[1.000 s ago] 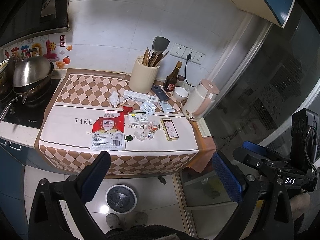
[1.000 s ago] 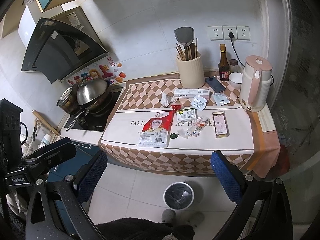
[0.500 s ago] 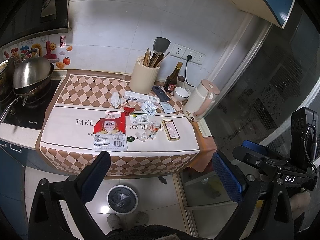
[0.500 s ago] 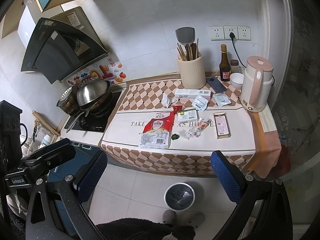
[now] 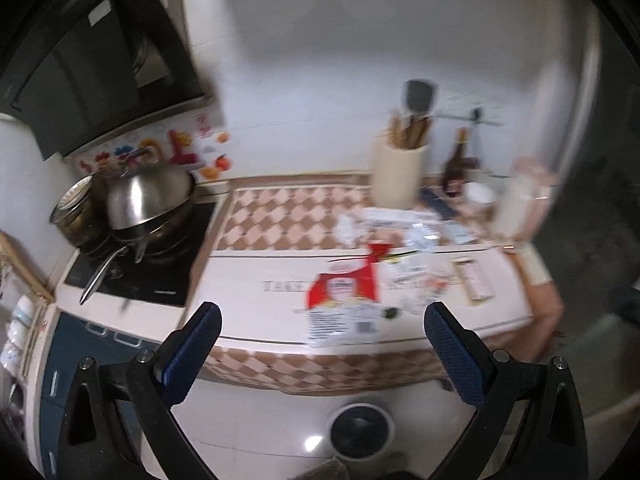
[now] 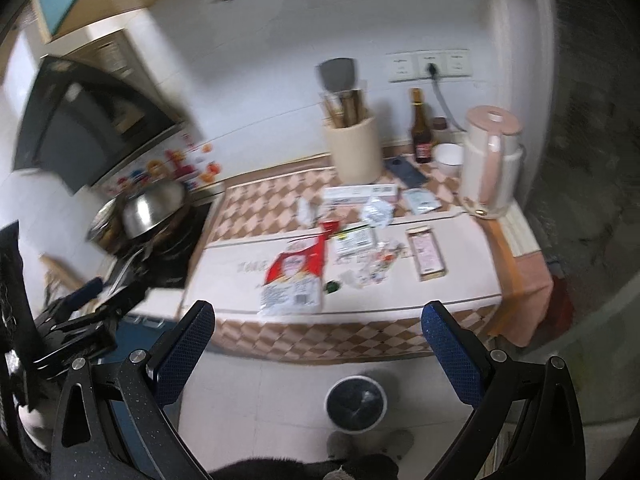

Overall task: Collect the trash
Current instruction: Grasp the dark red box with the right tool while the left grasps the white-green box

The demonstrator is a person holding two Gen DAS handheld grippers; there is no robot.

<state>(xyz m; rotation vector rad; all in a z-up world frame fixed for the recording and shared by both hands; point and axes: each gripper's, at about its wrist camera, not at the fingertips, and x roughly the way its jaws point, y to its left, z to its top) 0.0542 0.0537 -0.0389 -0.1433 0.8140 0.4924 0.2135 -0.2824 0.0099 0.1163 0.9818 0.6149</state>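
Note:
Trash lies on the checkered counter cloth (image 6: pixel 264 204): a red-and-white bag (image 6: pixel 294 280) (image 5: pixel 344 306), a crumpled tissue (image 6: pixel 306 210), small wrappers (image 6: pixel 372 270), a flat pink box (image 6: pixel 426 254) and a long white box (image 6: pixel 360 192). A round bin (image 6: pixel 355 402) (image 5: pixel 360 428) with a dark liner stands on the floor below the counter. My left gripper (image 5: pixel 320 354) is open and empty, short of the counter. My right gripper (image 6: pixel 318 354) is open and empty, above the floor. The left gripper also shows at the left edge of the right wrist view (image 6: pixel 80 312).
A steel wok (image 5: pixel 148 196) sits on the black hob at left under a range hood (image 5: pixel 92 64). A utensil holder (image 6: pixel 354 152), a sauce bottle (image 6: pixel 421 132), a white bowl (image 6: pixel 448 158) and a pink kettle (image 6: pixel 490 168) stand at the back right. A glass door (image 6: pixel 592 200) is at right.
Both grippers have moved closer to the counter. The left one has swung left, so the hob and hood now show. Both views are motion-blurred. Nothing was taken hold of.

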